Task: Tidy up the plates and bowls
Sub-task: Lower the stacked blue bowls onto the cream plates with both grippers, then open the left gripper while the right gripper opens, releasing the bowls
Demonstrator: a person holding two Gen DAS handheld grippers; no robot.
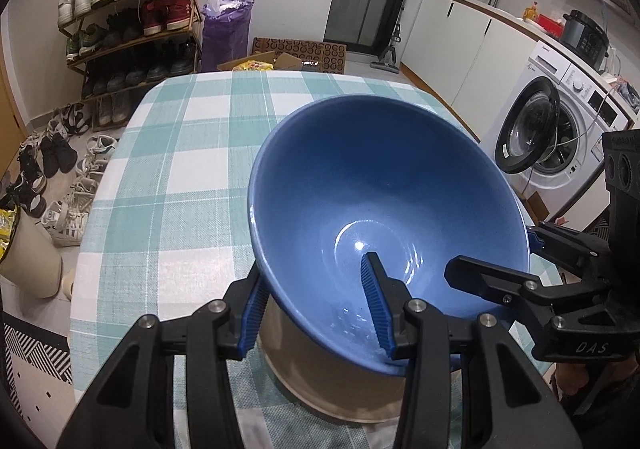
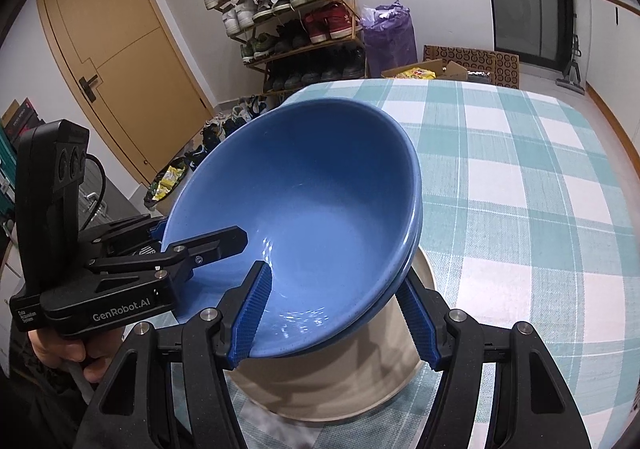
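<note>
A large blue bowl (image 1: pixel 384 185) hangs tilted just above a cream dish (image 1: pixel 328 377) on the checked tablecloth (image 1: pixel 180 169). My left gripper (image 1: pixel 316 267) is shut on its near wall, one pad inside and one outside. The right gripper (image 1: pixel 492 253) clamps the rim from the right side. In the right wrist view the blue bowl (image 2: pixel 312 201) shows two stacked rims, so a second blue bowl nests under it. There my right gripper (image 2: pixel 332 273) is shut across both walls, and the left gripper (image 2: pixel 200 231) bites the rim at the left. The cream dish (image 2: pixel 340 381) lies directly underneath.
The teal-and-white tablecloth (image 2: pixel 520 189) stretches bare beyond the bowls. Off the table stand a shoe rack (image 1: pixel 132 9), a purple bag (image 1: pixel 226 29), a washing machine (image 1: pixel 560 129) and a cream bin (image 1: pixel 28 261). A person's hand (image 2: pixel 60 353) grips the left tool.
</note>
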